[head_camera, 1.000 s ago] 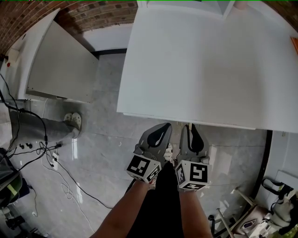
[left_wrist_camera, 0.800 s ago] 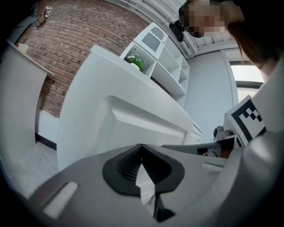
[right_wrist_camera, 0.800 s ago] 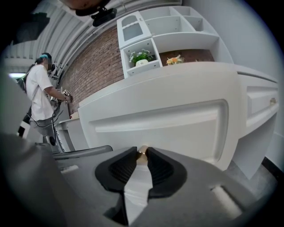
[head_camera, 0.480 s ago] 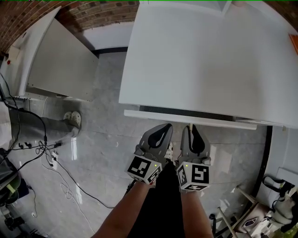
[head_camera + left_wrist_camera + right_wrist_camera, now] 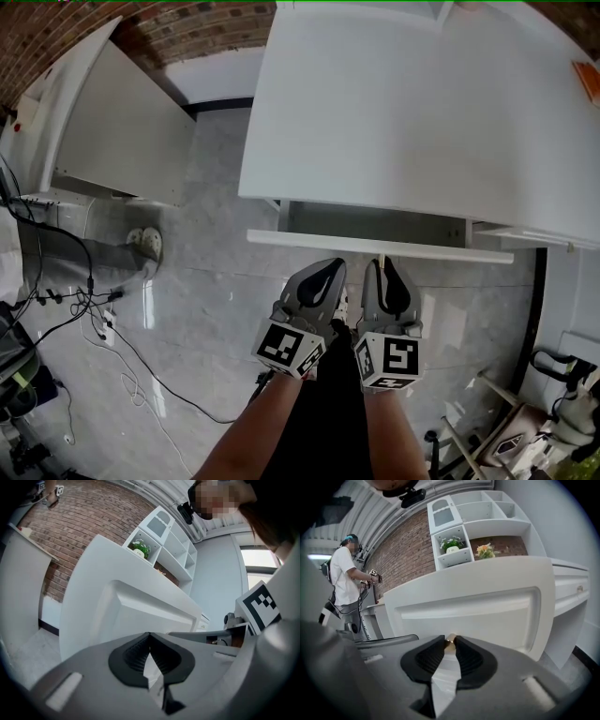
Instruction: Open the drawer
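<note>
The head view hides the grip point behind our jaws. We count one drawer [image 5: 375,226], standing out from the white desk [image 5: 403,112], and one brass knob [image 5: 450,642] on its front. Our right gripper [image 5: 450,644] pinches that knob; our left gripper [image 5: 149,638] sits closed beside it, seemingly on nothing. Two grippers in all.

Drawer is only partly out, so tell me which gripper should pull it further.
Right. The right gripper is clamped on the brass knob of the drawer; the left gripper is shut on nothing.
</note>
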